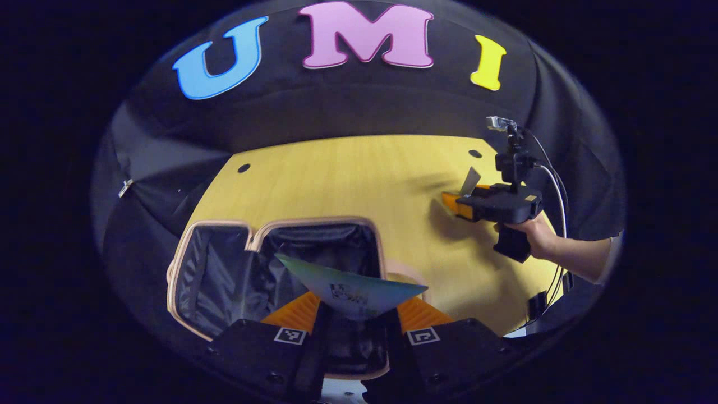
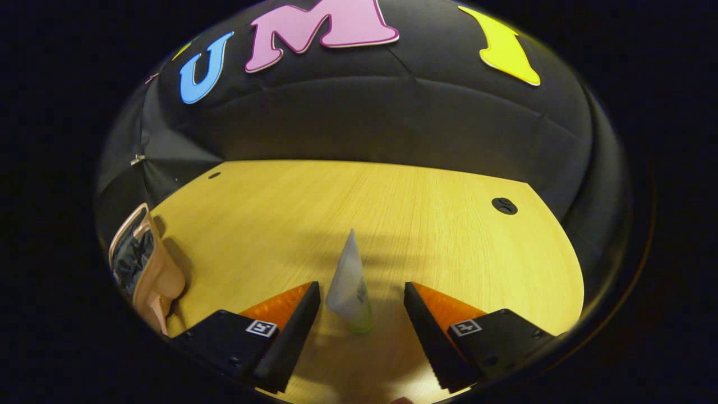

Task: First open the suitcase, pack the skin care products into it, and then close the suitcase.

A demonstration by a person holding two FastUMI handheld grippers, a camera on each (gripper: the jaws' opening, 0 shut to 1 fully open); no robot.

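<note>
On the left gripper (image 1: 352, 320) I have a flat skin care sachet (image 1: 350, 289) pinched between the two fingers, which are drawn in close against it from either side. The sachet sticks out ahead of the fingertips, its wide edge fanned across them, blue-green on top with printing I cannot make out. Directly beyond and beneath the jaws lies the suitcase (image 1: 224, 269), open, with a pale pink rim and dark lining; its lid half sits off to the left of my jaws and the main compartment right under the held sachet. Past it stretches the yellow wooden table (image 1: 348, 179). Far off to the right of these jaws I see the other gripper, carried in a hand (image 1: 533, 233), low over the table with a pale tube's tip rising beside it.

On the right gripper (image 2: 362, 308) the jaws stand wide apart, gripping nothing. A pale tube (image 2: 350, 289) stands upright on the table between the fingers, nearer the left finger (image 2: 297, 314) than the right, with clear gaps on both sides; its crimped end points up and a greenish cap sits at the bottom. Well off to the left of these jaws, at the table's edge, the pink suitcase shows again.
</note>
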